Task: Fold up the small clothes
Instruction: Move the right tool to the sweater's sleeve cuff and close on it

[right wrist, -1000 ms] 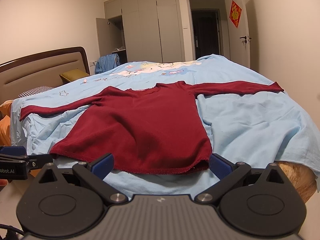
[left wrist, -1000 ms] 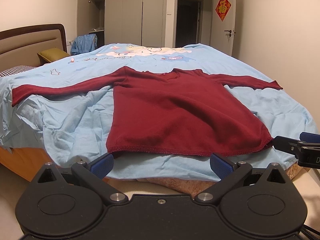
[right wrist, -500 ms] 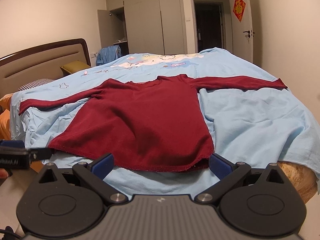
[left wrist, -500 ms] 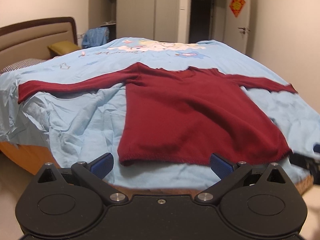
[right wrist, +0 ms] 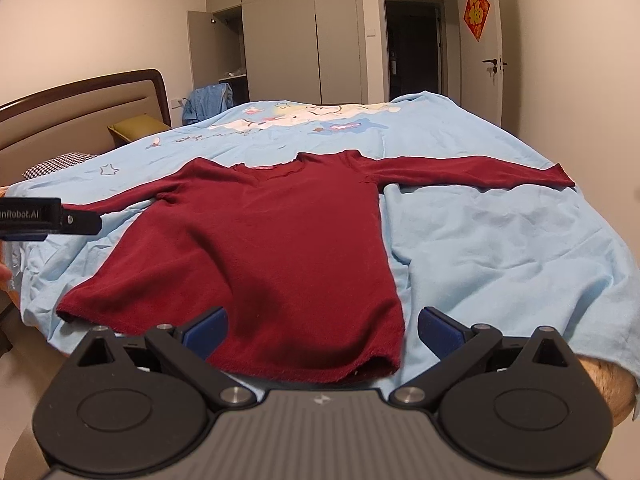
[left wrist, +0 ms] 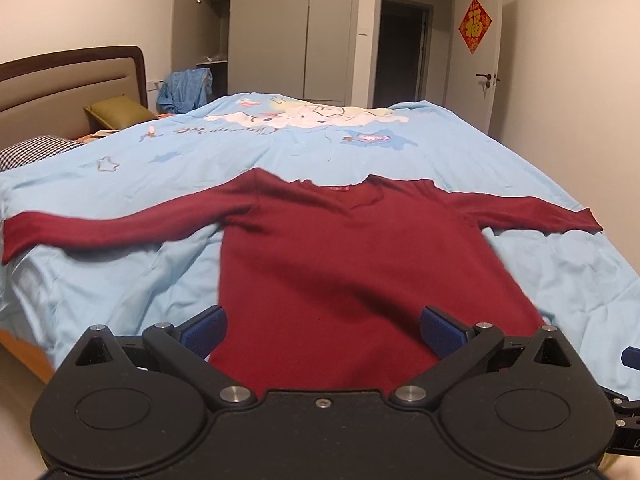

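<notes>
Both grippers, left gripper point(left wrist: 322, 330) and right gripper point(right wrist: 320, 330), hover jaws wide over the sweater's point(right wrist: 260, 248) near hem, body running straight ahead.

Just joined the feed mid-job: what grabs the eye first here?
A dark red sweater lies flat on the light blue bedspread, sleeves spread wide, hem toward the cameras. Both tools, left and right, are open near the hem, gripping nothing. A red door ornament hangs behind.

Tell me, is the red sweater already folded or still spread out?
Spread out: the red sweater lies flat on the blue bedcover, both sleeves stretched sideways.
</notes>
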`<state>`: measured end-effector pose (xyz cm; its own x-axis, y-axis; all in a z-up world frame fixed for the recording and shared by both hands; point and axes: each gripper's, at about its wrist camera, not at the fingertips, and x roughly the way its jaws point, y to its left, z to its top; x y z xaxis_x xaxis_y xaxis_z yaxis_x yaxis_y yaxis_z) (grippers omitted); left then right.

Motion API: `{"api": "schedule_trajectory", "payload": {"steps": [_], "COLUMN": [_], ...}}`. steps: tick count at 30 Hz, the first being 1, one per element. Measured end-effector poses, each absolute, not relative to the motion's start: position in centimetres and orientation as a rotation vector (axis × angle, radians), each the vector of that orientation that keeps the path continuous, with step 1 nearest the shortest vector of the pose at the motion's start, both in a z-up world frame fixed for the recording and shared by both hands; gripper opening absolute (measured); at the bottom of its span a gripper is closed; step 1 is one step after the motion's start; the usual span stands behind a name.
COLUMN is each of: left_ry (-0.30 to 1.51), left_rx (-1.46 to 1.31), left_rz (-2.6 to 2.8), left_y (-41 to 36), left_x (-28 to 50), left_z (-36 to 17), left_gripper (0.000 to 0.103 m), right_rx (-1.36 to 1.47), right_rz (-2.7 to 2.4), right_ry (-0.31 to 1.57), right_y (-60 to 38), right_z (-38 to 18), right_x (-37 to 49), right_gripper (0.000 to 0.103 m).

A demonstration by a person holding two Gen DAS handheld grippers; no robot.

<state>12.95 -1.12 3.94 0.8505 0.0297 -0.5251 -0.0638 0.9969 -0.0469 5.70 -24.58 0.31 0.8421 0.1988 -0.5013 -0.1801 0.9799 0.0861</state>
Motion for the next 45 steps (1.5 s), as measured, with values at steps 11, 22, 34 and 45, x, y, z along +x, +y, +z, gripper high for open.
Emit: {"api": "schedule_trajectory", "payload": {"steps": [11, 22, 34, 45], "left_ry": [0.616, 0.627, 0.608, 0.659], "left_rx": [-0.043, -0.049, -0.123, -0.124], "left_rz": [0.040, -0.026, -0.019, 0.018], "left_y": [-3.8, -7.4, -9.9, -11.2], "left_x": [23.1, 34.3, 43.8, 45.2], "left_z": [5.5, 5.1, -0.7, -5.2], "left_gripper": [0.102, 0.102, 0.102, 0.102], "right_rx": [0.081, 0.171, 0.401, 0.542], "right_rz": [0.140, 0.046, -0.113, -0.164], "right_ry": [0.582, 0.534, 0.542, 0.474], "right_y": [-27.6, -34.0, -47.3, -55.3], "right_z": [2.2, 2.1, -1.3, -4.0], "right_x": [14.4, 23.6, 34.2, 41.0], "right_gripper": [0.103, 0.103, 0.103, 0.095]}}
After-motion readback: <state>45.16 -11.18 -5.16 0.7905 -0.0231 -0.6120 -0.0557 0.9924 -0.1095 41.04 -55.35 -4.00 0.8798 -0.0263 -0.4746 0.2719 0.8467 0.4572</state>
